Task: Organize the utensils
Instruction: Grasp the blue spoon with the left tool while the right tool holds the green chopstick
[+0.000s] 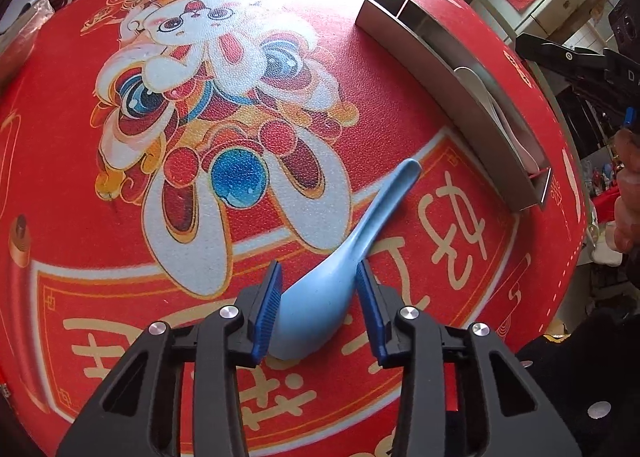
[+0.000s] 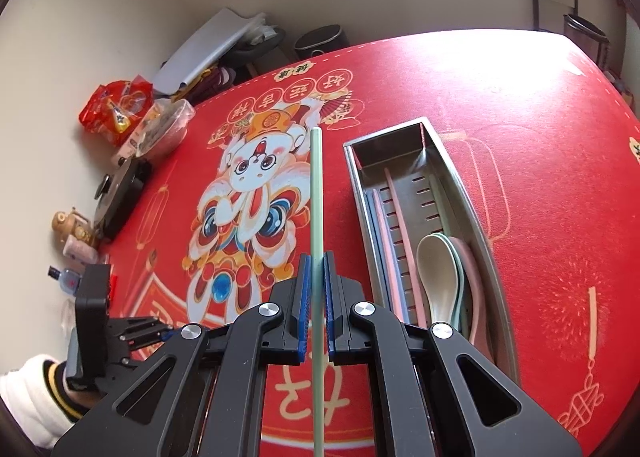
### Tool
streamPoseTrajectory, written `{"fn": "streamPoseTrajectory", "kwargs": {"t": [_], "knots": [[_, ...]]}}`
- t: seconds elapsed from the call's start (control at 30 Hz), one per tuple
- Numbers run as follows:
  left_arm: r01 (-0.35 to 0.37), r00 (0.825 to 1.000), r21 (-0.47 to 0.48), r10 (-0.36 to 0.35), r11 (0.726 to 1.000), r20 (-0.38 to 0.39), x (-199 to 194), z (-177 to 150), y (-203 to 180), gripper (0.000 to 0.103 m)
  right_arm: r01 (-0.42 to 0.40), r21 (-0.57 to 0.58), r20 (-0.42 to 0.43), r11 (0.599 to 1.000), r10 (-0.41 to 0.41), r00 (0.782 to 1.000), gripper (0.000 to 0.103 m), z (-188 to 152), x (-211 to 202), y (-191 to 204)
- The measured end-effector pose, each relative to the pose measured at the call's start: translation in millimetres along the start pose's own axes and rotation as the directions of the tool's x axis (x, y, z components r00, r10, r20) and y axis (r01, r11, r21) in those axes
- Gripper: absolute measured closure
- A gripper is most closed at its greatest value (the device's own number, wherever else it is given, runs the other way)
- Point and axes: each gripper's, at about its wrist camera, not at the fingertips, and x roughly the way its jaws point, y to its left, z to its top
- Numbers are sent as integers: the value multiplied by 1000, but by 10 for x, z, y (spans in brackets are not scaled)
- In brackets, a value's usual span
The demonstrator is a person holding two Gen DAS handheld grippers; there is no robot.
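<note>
A light blue soup spoon (image 1: 340, 261) lies on the red printed tablecloth (image 1: 120, 197), bowl toward me, handle pointing up and right. My left gripper (image 1: 318, 281) is open, its blue pads on either side of the spoon's bowl. My right gripper (image 2: 316, 269) is shut on a pale green chopstick (image 2: 315, 193) and holds it above the cloth, left of the steel utensil tray (image 2: 476, 217). The tray holds cream, green and pink spoons (image 2: 438, 269) and several chopsticks (image 2: 394, 225). The tray also shows in the left wrist view (image 1: 444, 69).
Snack bags (image 2: 116, 105), a plastic tub, a dark lidded pan (image 2: 116, 193), a small teapot and a bottle line the cloth's left edge by the wall. The left gripper shows at the lower left of the right wrist view (image 2: 116, 333).
</note>
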Motion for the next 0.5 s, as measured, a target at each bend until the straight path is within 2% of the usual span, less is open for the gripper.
{"fn": "streamPoseTrajectory", "kwargs": {"t": [0.23,0.27,0.3,0.37,0.4,0.5], "knots": [[22,1000,-22,-22,1000,0,26,0,10,67,-3,1,0,1000,3,1000,97,-8,-33,-23],[27,1000,-16,-27,1000,2,19,-8,8,70,-4,0,0,1000,4,1000,97,-7,-39,-21],[30,1000,-10,-30,999,8,6,-13,-6,77,-4,-1,0,1000,4,1000,97,-7,-46,-19],[-14,999,-6,14,1000,47,-53,-10,-27,87,-5,-5,3,1000,5,1000,97,-3,-63,-5],[-15,998,-33,18,999,68,-89,10,7,100,-5,-6,5,1000,5,1000,97,-4,-71,-3],[-54,995,-104,63,993,82,-131,74,165,103,-5,-6,4,1000,5,1000,97,-5,-77,-8]]}}
